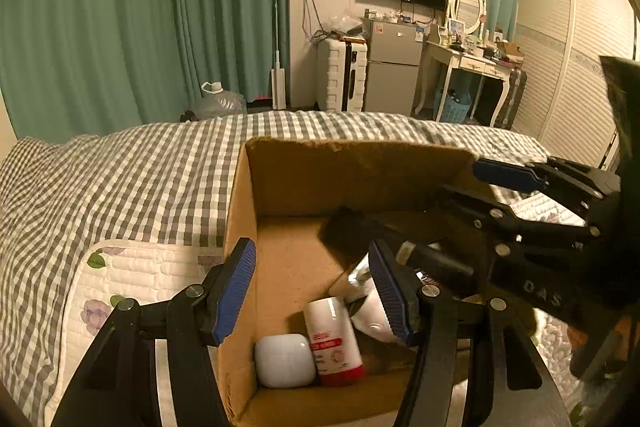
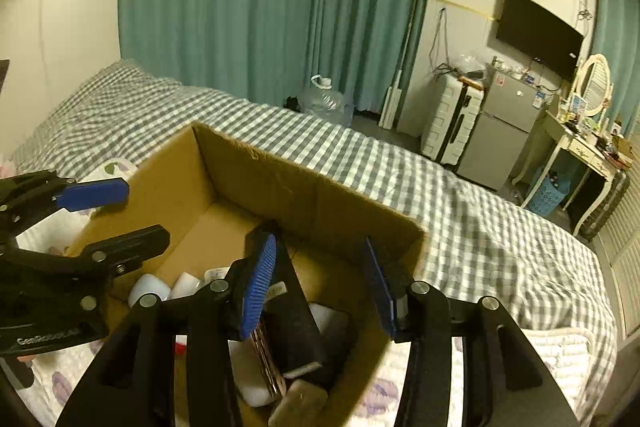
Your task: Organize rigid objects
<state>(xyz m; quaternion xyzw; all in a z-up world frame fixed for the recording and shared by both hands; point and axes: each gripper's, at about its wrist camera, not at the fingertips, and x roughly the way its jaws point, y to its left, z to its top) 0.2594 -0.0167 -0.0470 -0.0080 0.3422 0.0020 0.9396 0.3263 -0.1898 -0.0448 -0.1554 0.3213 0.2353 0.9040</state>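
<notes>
An open cardboard box (image 1: 360,167) (image 2: 304,187) stands on the bed. Inside lie a white rounded case (image 1: 285,359), a white bottle with a red label (image 1: 334,341), a white object (image 1: 370,311) and a dark flat item (image 2: 296,327). My left gripper (image 1: 316,291) is open and empty, straddling the box's left wall. My right gripper (image 2: 320,283) is open and empty over the box's right side; it also shows in the left wrist view (image 1: 492,183). The left gripper shows in the right wrist view (image 2: 116,211).
The box sits on a floral quilted pad (image 1: 132,279) over a grey checked bedspread (image 1: 120,179). Beyond the bed are green curtains (image 1: 140,7), a water jug (image 1: 220,103), a white suitcase (image 1: 342,75), a small fridge (image 1: 394,67) and a dressing table (image 1: 468,63).
</notes>
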